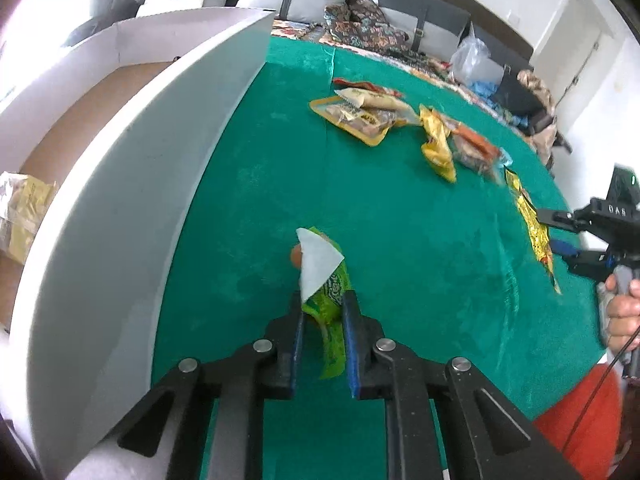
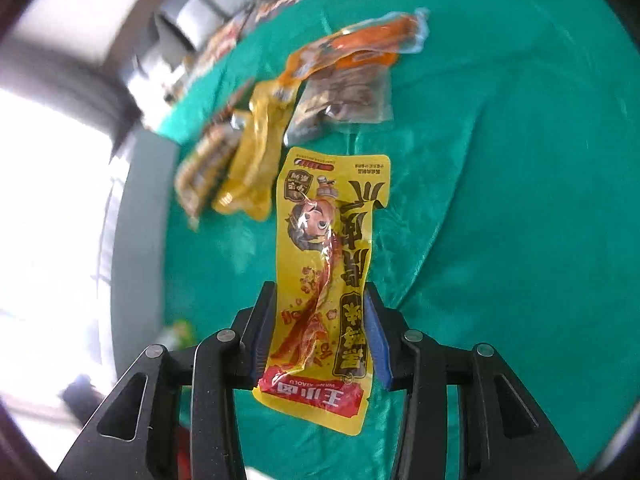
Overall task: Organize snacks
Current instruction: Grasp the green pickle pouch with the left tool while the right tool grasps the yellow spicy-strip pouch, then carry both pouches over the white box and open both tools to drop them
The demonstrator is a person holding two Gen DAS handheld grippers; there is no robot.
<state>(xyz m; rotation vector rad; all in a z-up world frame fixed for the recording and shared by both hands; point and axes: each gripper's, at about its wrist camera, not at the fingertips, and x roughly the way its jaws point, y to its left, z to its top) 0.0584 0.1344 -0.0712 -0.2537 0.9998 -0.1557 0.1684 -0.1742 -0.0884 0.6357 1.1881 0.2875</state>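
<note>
Green cloth (image 1: 400,216): left gripper (image 1: 322,312) pinches green packet (image 1: 328,304); right gripper (image 2: 320,308) clamps yellow pouch (image 2: 328,280); slippery foil may slide free

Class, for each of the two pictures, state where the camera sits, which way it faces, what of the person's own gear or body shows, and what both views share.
Left wrist view: sits on the left gripper, looking forward over the green cloth-covered table beside the white cardboard box; its jaws pinch a green snack packet, and the right gripper and hand show at the edge.
Right wrist view: sits on the right gripper, facing down at the table; its jaws pinch a yellow cartoon snack packet.
Shared: the table, the yellow packet, the loose snack pile.
</note>
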